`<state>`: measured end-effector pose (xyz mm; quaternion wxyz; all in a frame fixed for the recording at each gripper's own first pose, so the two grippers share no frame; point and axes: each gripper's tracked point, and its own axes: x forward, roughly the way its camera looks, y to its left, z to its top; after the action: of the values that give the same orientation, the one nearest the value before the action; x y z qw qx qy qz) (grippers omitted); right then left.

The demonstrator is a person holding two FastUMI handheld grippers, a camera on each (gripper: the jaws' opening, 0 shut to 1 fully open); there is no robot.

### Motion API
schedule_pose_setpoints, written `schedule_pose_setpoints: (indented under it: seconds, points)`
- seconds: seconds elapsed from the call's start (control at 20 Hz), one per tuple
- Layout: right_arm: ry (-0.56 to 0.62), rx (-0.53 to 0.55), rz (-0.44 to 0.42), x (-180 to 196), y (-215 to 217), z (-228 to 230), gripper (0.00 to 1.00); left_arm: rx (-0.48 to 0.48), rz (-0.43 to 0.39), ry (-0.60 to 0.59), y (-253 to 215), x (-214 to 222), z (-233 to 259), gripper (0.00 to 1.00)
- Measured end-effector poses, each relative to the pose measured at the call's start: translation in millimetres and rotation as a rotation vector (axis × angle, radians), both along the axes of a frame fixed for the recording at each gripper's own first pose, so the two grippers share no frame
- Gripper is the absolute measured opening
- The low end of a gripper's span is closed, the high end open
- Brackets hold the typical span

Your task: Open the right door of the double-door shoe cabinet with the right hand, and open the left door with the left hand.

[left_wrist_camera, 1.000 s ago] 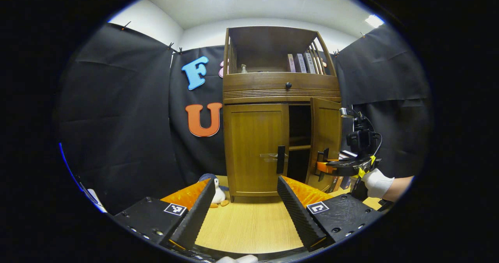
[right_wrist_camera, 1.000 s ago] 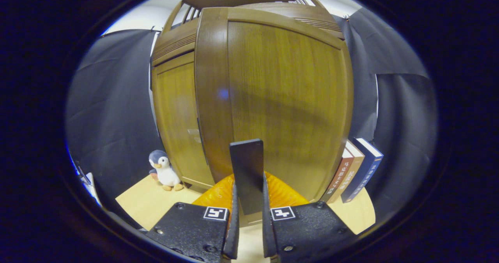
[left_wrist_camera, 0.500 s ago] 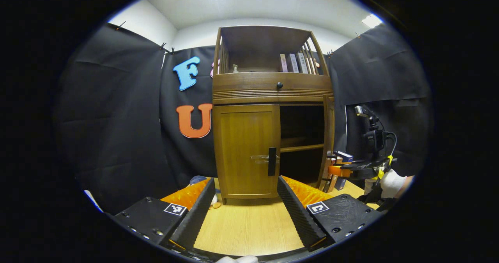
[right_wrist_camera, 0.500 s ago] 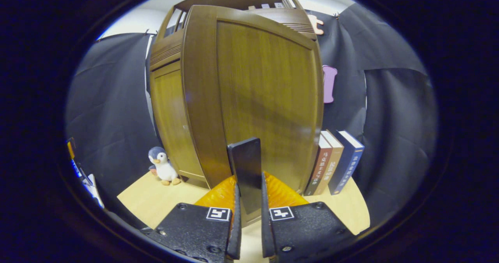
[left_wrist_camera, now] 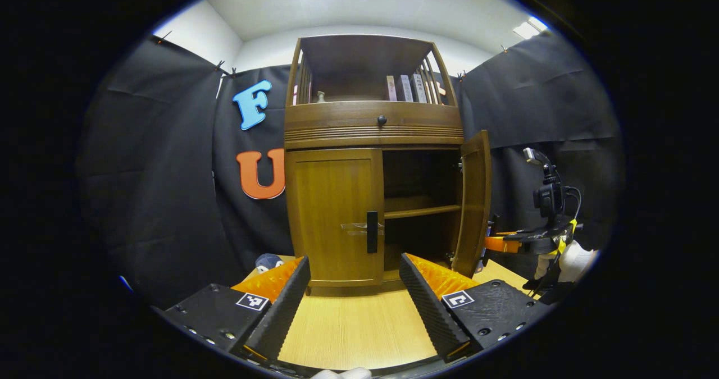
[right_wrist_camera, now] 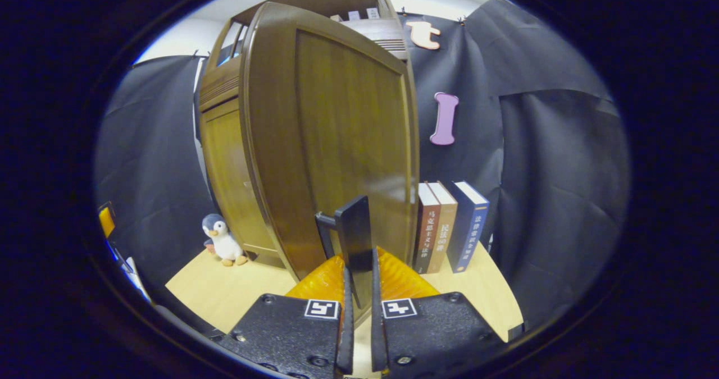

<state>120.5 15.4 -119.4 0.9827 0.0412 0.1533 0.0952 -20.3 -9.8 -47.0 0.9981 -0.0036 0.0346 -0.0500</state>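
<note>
A brown wooden shoe cabinet stands on the light wood table. Its left door is closed, with a dark vertical handle at its inner edge. Its right door is swung wide open, baring a dark inside with a shelf. My left gripper is open, low in front of the cabinet, a short way from the left door. In the right gripper view my right gripper is shut on the right door's dark handle, with the door panel just beyond. The right gripper also appears in the left gripper view, held by a gloved hand.
A toy penguin sits on the table by the cabinet's left corner. Three books stand upright right of the cabinet, behind the open door. More books stand on the cabinet's top shelf. A drawer with a round knob lies above the doors.
The right gripper has swung the right door further open, from partly ajar to wide. My left gripper's view has shifted so the cabinet sits more to the left and nearer.
</note>
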Motion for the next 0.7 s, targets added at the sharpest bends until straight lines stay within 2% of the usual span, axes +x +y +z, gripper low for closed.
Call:
schedule_pose_setpoints:
  seconds: [0.35,0.55,0.7]
  points:
    - [0.004,-0.001,-0.060,-5,-50,3,0.05,0.006,-0.046,0.001,-26,9,0,0.96]
    - [0.007,-0.030,-0.075,-2,-76,3,0.04,0.011,-0.074,0.003,-46,14,0,0.96]
    - [0.018,-0.004,-0.082,2,-97,6,0.04,0.015,-0.081,0.006,-63,16,1,0.96]
